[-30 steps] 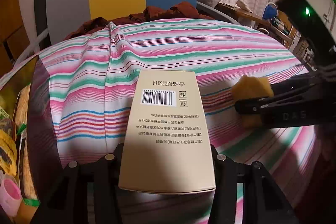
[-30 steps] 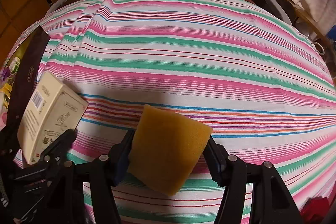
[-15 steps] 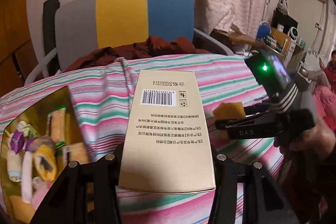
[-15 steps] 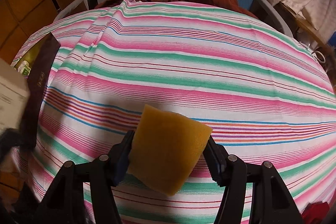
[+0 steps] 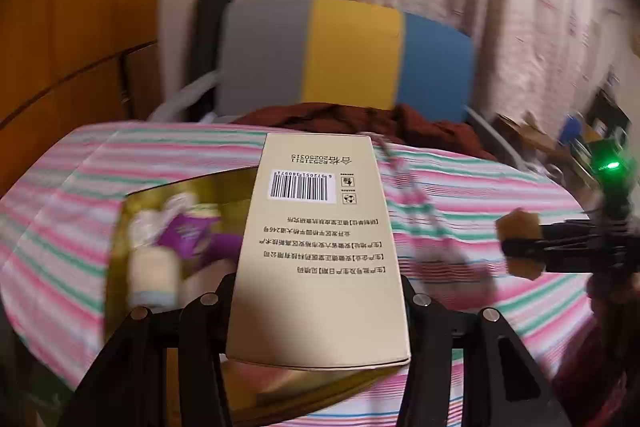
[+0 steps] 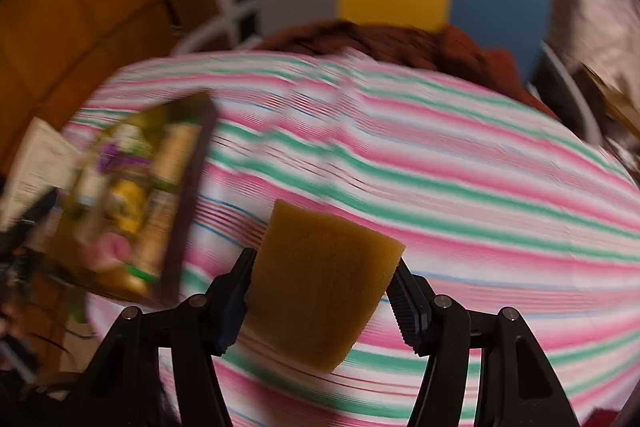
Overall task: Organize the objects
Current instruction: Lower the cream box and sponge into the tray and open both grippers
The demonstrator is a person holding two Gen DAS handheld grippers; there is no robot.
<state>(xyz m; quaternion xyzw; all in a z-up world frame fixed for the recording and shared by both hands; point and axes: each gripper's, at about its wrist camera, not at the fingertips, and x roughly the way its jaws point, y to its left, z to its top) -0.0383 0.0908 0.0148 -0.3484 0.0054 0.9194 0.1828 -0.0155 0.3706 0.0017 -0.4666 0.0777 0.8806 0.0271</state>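
Step in hand: both grippers are carrying items above the striped cloth (image 6: 460, 163), apparently heading for the gold container (image 5: 120, 227) at the left of the frame.
Left gripper (image 5: 316, 291): its jaws are pinching the beige carton (image 5: 316, 247) by its long sides, barcode face up, the carton hanging over the container's right part.
Right gripper (image 6: 320, 287): its jaws are squeezing the yellow sponge (image 6: 320, 279), which is sticking forward at a tilt, clear of the cloth.
Container contents: blurred purple, white and pink packages are lying inside.
Next move: probably lowering the carton into a free gap before releasing; the sponge is waiting well right of the container.
Pose: both tools are pointing toward the tricolour chair (image 5: 348, 55).
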